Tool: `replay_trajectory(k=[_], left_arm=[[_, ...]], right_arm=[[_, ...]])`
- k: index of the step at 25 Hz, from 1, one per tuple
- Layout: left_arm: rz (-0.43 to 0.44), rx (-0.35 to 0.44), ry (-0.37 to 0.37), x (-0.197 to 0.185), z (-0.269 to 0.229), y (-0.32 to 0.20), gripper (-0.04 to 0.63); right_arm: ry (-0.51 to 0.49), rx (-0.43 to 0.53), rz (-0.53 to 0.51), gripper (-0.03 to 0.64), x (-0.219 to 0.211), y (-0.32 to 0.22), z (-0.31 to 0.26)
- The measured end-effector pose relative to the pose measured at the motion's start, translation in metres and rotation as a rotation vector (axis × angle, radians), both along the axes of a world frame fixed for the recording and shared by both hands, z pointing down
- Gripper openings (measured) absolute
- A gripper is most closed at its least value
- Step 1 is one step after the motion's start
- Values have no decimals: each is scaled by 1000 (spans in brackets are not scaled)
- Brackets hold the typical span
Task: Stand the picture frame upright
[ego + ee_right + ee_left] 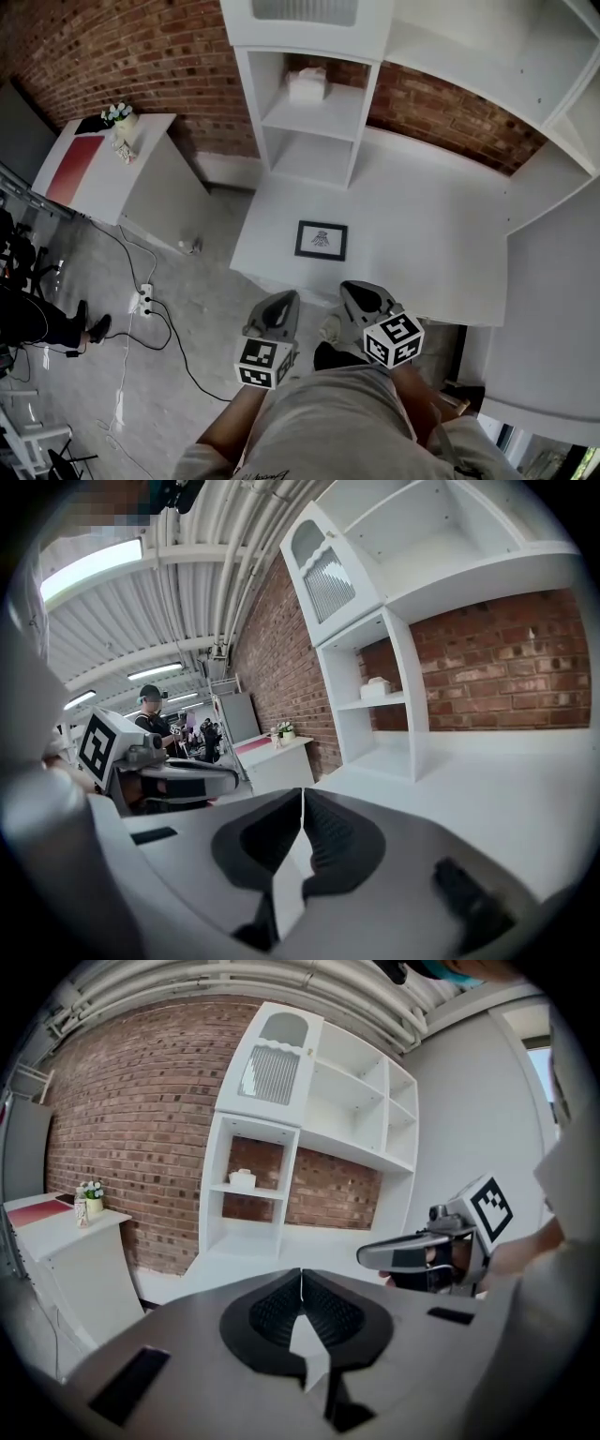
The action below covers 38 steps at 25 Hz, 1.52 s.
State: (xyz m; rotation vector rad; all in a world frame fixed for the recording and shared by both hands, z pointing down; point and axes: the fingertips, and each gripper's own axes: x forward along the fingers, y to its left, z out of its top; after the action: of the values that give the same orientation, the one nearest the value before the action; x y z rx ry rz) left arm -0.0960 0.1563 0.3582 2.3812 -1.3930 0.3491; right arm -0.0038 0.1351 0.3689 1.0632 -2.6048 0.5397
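The frame (pixel 321 240) lies flat and face up on the white desk (pixel 422 234), close to the desk's front edge and near the middle of my head view. It has a dark border around a pale print. Nothing touches it. At 6 o'clock from it, short of the desk edge and well apart from the frame, I hold the two grippers side by side and close to my body. The left gripper (pixel 284 298) sits toward 7 o'clock and the right gripper (pixel 354 287) toward 5 o'clock. In each gripper's own view the jaws are pressed together with nothing between them. At 12 o'clock from the frame a white shelf unit (pixel 314 112) stands against a brick wall, with a small box (pixel 307 84) on an upper shelf. At 10 o'clock, across bare floor, a side table (pixel 94 159) carries flowers (pixel 120 117). As I judge it, the task has not begun. I have yet to reach in, open a gripper, lift one edge of the frame and set it standing.
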Motion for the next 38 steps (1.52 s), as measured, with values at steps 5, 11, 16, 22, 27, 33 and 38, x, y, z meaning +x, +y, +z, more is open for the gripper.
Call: replay_trajectory(k=[5, 11, 16, 22, 27, 33, 38], left_arm=[[-45, 3, 9, 11, -3, -57, 15], [-103, -21, 17, 15, 3, -97, 15], [-115, -50, -2, 11, 10, -109, 15], [-95, -92, -40, 3, 27, -127, 15], [-32, -144, -67, 2, 53, -145, 15], [14, -214, -84, -6, 86, -167, 15], [39, -258, -116, -11, 114, -183, 17]], right_arm=[[-9, 12, -21, 29, 17, -56, -4], [-28, 11, -32, 29, 35, -97, 0], [1, -3, -24, 29, 39, -112, 8], [69, -43, -3, 29, 32, -120, 29], [96, -96, 68, 29, 39, -133, 48], [134, -170, 129, 29, 43, -147, 79], [136, -225, 170, 30, 43, -160, 109]])
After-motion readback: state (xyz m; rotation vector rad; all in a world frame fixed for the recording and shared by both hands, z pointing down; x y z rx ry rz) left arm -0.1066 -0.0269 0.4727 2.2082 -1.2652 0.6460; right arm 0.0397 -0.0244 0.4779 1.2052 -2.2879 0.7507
